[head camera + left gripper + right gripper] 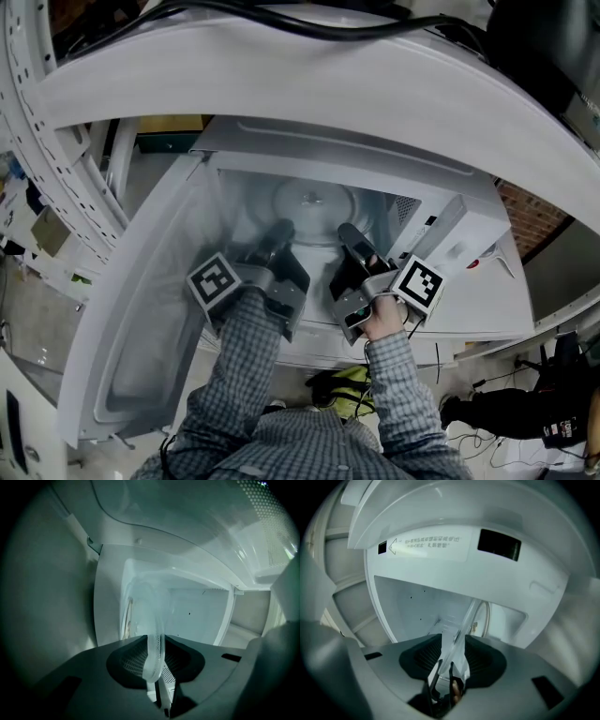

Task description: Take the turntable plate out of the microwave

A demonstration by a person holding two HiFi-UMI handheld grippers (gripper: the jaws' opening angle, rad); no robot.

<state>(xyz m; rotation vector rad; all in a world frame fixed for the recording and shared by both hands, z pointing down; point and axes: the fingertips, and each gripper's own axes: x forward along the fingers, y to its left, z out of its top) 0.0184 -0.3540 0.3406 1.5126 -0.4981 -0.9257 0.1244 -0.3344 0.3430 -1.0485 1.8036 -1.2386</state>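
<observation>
Nearest the camera, just outside the microwave (469, 246), are the person's checked sleeves (246, 349). Both arms go straight in through the microwave's front opening. The door (141, 309) hangs wide open on the microwave's left side, which I guess is what leaves room for two tools side by side.

A bit inside the microwave's mouth, on its left half, the left gripper (155, 654) is clamped at a middling width on the rim of the glass turntable plate (314, 208). In its own view the glass edge fills the gap between the pads.

On the microwave's right half, the right gripper (453, 651) has its jaws spread about as wide as they go. The plate rim does run between them, but there's space on either side of the glass. I'd call that straddling, not gripping.

One tool on each side of the near rim makes sense to me. Glass is slick and heavy, and one pinch on an edge would let it swing.

Further in, the plate itself is inside the microwave, around the middle of the floor. I can't tell if it's lifted off its hub.

Past it are the microwave's back wall and the vent holes (405, 208) on its right wall.

My read: the right jaws need to close on the rim before anything slides out.
</observation>
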